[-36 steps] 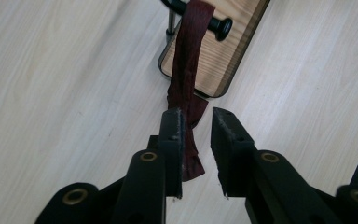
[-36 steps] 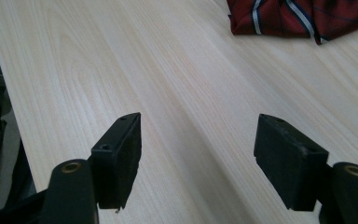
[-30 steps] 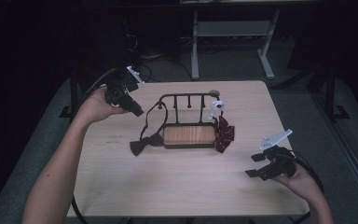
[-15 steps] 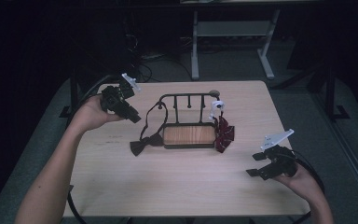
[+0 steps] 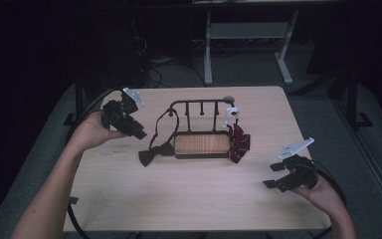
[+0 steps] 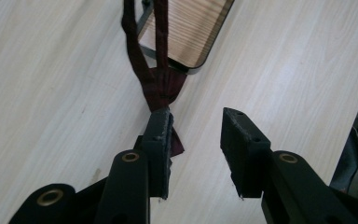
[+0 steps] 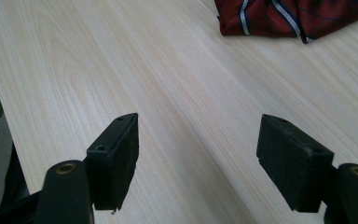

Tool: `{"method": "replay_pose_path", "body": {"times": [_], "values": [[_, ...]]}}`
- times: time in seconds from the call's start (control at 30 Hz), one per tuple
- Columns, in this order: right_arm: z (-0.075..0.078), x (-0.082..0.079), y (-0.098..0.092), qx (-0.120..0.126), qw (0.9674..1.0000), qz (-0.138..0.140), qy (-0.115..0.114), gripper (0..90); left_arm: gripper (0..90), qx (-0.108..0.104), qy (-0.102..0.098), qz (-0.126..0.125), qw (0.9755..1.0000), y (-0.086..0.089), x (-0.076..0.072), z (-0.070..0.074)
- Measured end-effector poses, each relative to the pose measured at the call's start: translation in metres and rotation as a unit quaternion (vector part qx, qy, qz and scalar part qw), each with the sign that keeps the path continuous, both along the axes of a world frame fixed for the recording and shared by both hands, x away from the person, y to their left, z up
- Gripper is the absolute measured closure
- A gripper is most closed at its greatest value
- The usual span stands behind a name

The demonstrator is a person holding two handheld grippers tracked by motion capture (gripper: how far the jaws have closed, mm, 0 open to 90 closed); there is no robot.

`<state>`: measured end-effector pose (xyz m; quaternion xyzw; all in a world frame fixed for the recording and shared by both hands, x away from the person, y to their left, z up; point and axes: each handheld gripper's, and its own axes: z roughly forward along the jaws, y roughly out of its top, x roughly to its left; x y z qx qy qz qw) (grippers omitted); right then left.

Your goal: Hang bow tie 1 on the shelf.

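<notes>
- High view: a dark bow tie [image 5: 155, 153] lies on the table [image 5: 189, 199], its strap looped up onto a small hanger rack [image 5: 199, 107], likely just hung there.
- Left gripper [image 5: 138, 130] hovers just beside it; its jaws have just been opening and stand apart, with nothing between them.
- Right gripper [image 5: 273, 181] waits near the table's right edge, jaws wide open over bare wood.
- A red striped bow tie [image 5: 238, 143] rests against the rack's right end.

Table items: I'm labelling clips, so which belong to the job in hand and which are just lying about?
In the job:
- bow tie, its strap hung on the rack
- rack
- left hand-held gripper, open beside the bow tie

Lying about:
- striped tie at the rack's other end
- white tag
</notes>
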<state>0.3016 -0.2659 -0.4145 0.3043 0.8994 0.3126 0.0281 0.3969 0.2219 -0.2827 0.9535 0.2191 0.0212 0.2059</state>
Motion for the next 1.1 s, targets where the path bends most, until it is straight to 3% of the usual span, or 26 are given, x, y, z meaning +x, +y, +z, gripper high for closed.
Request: {"method": "replay_pose_path", "body": {"times": [1.1], "values": [[0.000, -0.001, -0.004, -0.001, 1.0000, -0.008, 0.000, 29.2, 56.0, -0.008, 0.006, -0.006, 0.9999, 0.014, -0.036, -0.041]]}}
